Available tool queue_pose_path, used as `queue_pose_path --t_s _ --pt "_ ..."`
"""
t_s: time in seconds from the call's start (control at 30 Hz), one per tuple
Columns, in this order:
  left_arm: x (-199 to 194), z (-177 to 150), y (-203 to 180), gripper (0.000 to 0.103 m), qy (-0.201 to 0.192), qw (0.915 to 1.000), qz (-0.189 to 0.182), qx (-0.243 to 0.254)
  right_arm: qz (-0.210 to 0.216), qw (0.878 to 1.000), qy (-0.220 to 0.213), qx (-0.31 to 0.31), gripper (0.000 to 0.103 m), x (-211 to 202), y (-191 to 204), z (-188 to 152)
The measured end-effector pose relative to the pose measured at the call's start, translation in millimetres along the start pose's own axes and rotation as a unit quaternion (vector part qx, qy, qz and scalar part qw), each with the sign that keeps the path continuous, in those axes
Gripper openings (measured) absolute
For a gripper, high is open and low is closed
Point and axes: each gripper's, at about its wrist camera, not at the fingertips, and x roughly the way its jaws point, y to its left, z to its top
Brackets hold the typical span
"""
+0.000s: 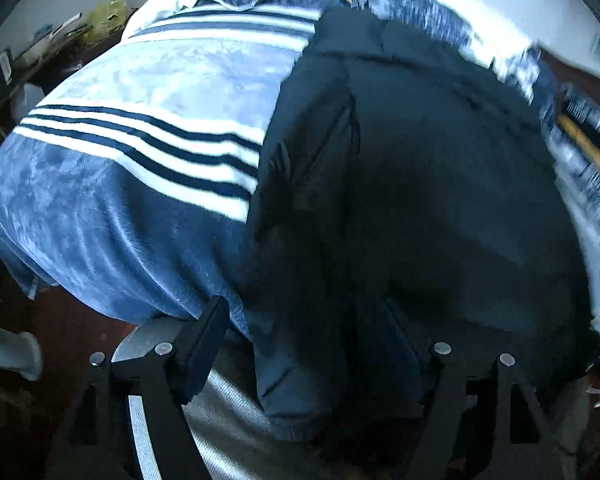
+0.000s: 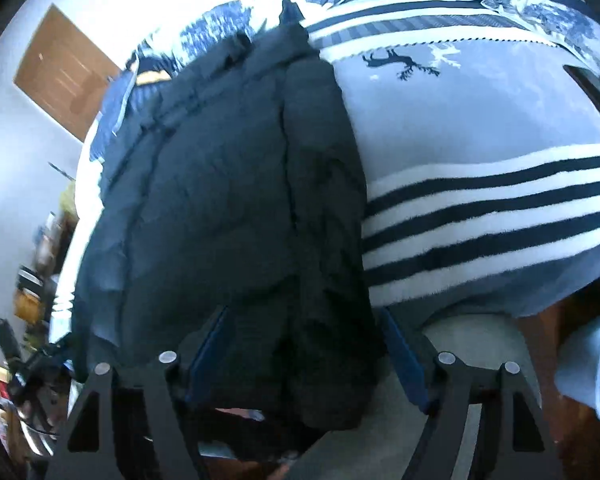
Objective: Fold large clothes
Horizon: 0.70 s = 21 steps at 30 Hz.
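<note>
Likely a bedroom, blanket-covered bed, wooden door

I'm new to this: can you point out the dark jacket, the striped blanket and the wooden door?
dark jacket [image 2: 228, 200]: right wrist view, quilted middle.
striped blanket [image 1: 140, 148]: left wrist view, white-and-navy stripes.
wooden door [image 2: 64, 80]: right wrist view, door panel.

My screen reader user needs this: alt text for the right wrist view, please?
A dark padded jacket lies on a blue striped blanket, its near edge between the open right gripper fingers. A brown door shows far left.
</note>
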Motion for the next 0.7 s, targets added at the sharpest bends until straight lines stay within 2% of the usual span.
queue_pose_path --t_s 0.03,0.07,0.13,0.17,0.2,0.23,0.27,0.3,0.37,0.5,0.7 --pt "8.0 1.8 -3.7 0.075 0.014 0.9999 0.005 0.007 -0.001 1.000 0.013 -0.001 0.076 4.8 -1.4 -0.7" --pt "9.0 -0.8 -2.1 0.068 0.020 0.9997 0.008 0.011 -0.004 1.000 0.023 0.001 0.072 8.0 -3.2 -0.2" --pt "15.3 -1.4 -2.4 0.053 0.028 0.9995 0.007 0.011 -0.004 0.999 0.045 0.010 0.057 18.0 -8.6 0.5" --pt "17.8 -0.1 -2.5 0.040 0.030 0.9995 0.001 0.008 0.000 0.998 0.057 0.016 0.052 22.8 -11.6 -0.4" --pt "18.7 0.9 -3.3 0.027 0.031 0.9995 -0.009 0.007 0.000 0.998 0.066 0.021 0.043 26.8 -13.8 0.0" --pt "15.2 0.3 -4.9 0.021 0.028 0.9995 -0.012 0.012 0.000 0.997 0.072 0.023 0.027 28.8 -14.5 0.3" --pt "13.4 -0.8 -9.0 0.010 0.022 0.9995 -0.008 0.020 0.008 0.997 0.075 0.024 0.018 28.3 -13.8 -0.4" --pt "8.1 0.4 -10.5 0.006 0.014 0.9995 -0.006 0.027 0.013 0.997 0.072 0.021 0.009 24.7 -11.5 -1.2" --pt "-10.9 1.5 -9.0 0.005 -0.004 0.9997 -0.017 0.019 0.011 0.999 0.050 0.008 0.005 9.5 -5.5 -2.0" --pt "-52.2 -2.9 4.8 0.003 -0.019 0.9986 -0.049 0.005 0.037 0.999 0.022 0.019 0.004 -24.8 -5.6 -3.7" --pt "-87.3 -2.3 32.5 0.003 -0.007 0.9953 -0.096 -0.008 0.074 0.997 0.007 -0.011 0.003 -77.9 1.4 -6.5"
